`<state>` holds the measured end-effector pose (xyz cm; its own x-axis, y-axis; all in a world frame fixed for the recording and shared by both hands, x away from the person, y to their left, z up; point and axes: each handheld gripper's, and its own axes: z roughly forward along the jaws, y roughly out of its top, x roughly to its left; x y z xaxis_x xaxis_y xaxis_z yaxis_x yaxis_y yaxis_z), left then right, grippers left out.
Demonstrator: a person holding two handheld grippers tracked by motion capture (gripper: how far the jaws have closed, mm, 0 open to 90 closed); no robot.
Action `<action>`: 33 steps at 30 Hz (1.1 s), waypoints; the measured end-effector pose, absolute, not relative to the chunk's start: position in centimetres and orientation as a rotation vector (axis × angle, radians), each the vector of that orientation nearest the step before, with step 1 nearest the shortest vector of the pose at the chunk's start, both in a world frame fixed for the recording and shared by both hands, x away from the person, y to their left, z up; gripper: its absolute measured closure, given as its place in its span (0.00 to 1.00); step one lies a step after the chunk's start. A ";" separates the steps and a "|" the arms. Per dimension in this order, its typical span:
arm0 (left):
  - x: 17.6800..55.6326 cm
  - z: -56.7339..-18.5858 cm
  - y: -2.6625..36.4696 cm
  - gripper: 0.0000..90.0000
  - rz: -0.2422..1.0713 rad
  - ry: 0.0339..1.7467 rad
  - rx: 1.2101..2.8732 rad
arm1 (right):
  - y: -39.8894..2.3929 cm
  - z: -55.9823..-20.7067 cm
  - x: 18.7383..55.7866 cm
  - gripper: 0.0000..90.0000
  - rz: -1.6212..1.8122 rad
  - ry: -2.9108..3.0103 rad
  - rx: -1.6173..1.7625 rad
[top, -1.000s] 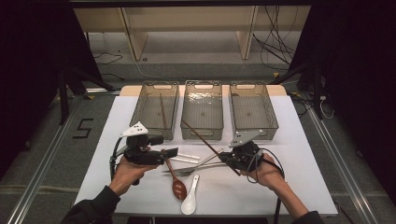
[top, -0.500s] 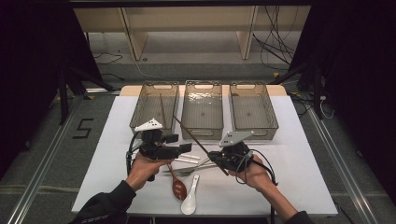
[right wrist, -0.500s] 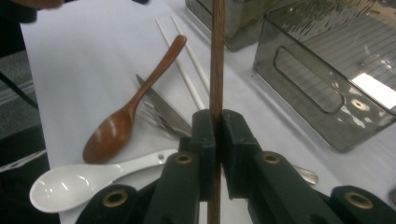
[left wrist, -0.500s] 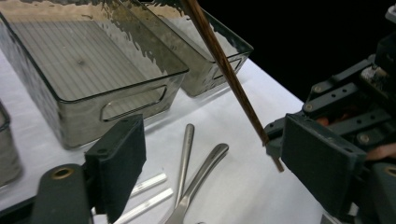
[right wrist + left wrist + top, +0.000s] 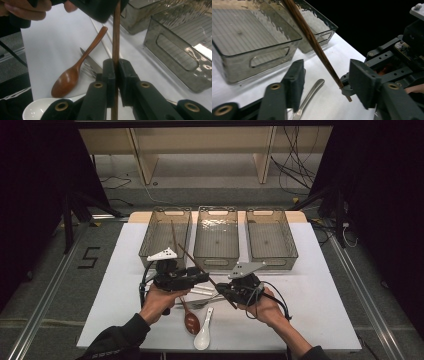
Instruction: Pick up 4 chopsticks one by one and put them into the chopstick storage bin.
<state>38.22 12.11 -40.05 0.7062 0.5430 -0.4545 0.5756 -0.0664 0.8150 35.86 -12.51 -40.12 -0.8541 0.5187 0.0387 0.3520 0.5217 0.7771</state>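
Wooden chopstick pinched in right gripper; left gripper closing, half-wide, around it.

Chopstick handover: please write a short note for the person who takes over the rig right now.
Right gripper: shut on the brown chopstick, held near its lower end.
Left gripper: jaws on either side of that chopstick, not yet pressing; they have just been closing.
Things: one chopstick already leans in the left bin. Middle bin and right bin hold nothing I can see. On the table: wooden spoon, white spoon, fork, pale chopsticks.
Done: one chopstick binned.
Left: probably pass this chopstick over, bin it, then sort the rest.
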 end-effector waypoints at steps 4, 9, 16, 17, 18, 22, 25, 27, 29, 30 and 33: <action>38.2 -40.0 12.1 0.61 -0.052 0.888 1.713 | -12.3 -40.2 35.8 0.94 1.242 2.565 0.735; 38.2 -40.2 12.0 0.69 -0.071 0.878 1.711 | -12.2 -40.2 35.7 0.94 1.260 2.560 0.731; 38.3 -40.2 12.1 0.77 -0.088 0.875 1.697 | -12.1 -40.2 35.6 0.94 1.271 2.560 0.726; 38.3 -40.2 12.2 0.78 -0.091 0.877 1.697 | -12.1 -40.2 35.6 0.94 1.273 2.557 0.724; 38.3 -40.2 12.2 0.79 -0.091 0.877 1.698 | -12.1 -40.2 35.6 0.94 1.274 2.558 0.722; 38.4 -40.3 12.3 0.85 -0.118 0.895 1.682 | -12.1 -40.2 35.6 0.94 1.275 2.559 0.715; 38.6 -40.3 12.4 0.88 -0.158 0.897 1.670 | -12.0 -40.2 35.5 0.94 1.278 2.557 0.715; 38.6 -40.3 12.5 0.90 -0.184 0.897 1.660 | -12.0 -40.2 35.5 0.94 1.283 2.555 0.712; 38.5 -40.1 12.4 0.92 -0.197 0.892 1.656 | -12.0 -40.2 35.5 0.94 1.284 2.555 0.702; 38.5 -40.0 12.4 0.93 -0.198 0.887 1.657 | -11.9 -40.2 35.5 0.94 1.287 2.555 0.701; 38.5 -39.7 12.6 0.93 -0.204 0.880 1.661 | -12.0 -40.2 35.5 0.93 1.311 2.550 0.706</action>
